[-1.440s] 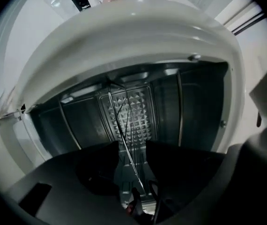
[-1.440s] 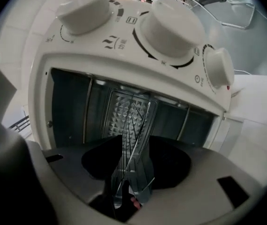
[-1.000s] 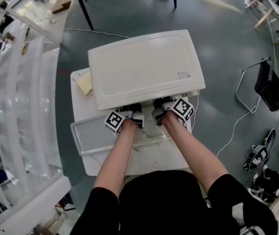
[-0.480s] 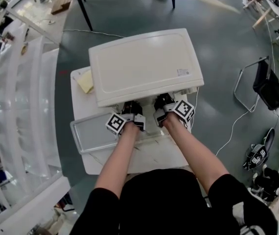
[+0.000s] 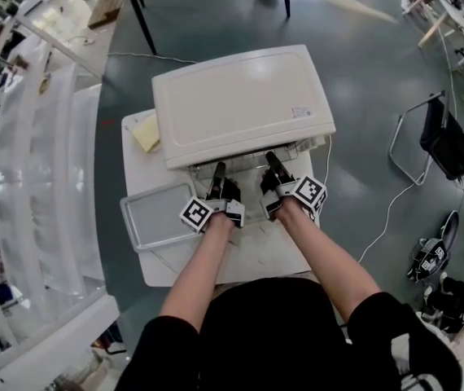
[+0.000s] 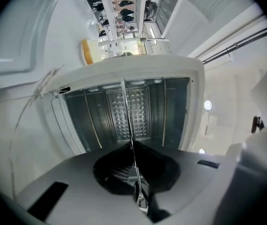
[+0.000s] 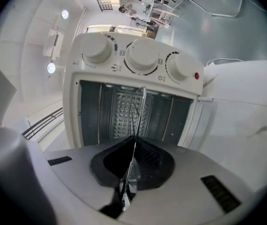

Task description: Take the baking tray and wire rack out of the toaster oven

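The white toaster oven (image 5: 242,104) stands on a small white table (image 5: 252,261). From its front a wire rack (image 5: 244,169) sticks part-way out. My left gripper (image 5: 218,172) is shut on the rack's front edge at the left, and my right gripper (image 5: 272,161) is shut on it at the right. In the left gripper view the rack (image 6: 128,121) shows edge-on as a thin line, pinched by the left gripper (image 6: 135,175), with the oven cavity (image 6: 96,118) behind. The right gripper view shows the same rack (image 7: 138,116) in the right gripper (image 7: 129,177). The baking tray (image 5: 157,217) lies on the table to the left.
A yellow pad (image 5: 145,134) lies on the table left of the oven. Three control knobs (image 7: 143,55) sit beside the cavity. Clear plastic shelving (image 5: 45,177) stands at the left. A chair (image 5: 448,149) and a cable (image 5: 391,206) are on the floor at the right.
Both grippers closed on the wire rack's front edge and drew back toward me. The rack has slid part-way out of the oven.
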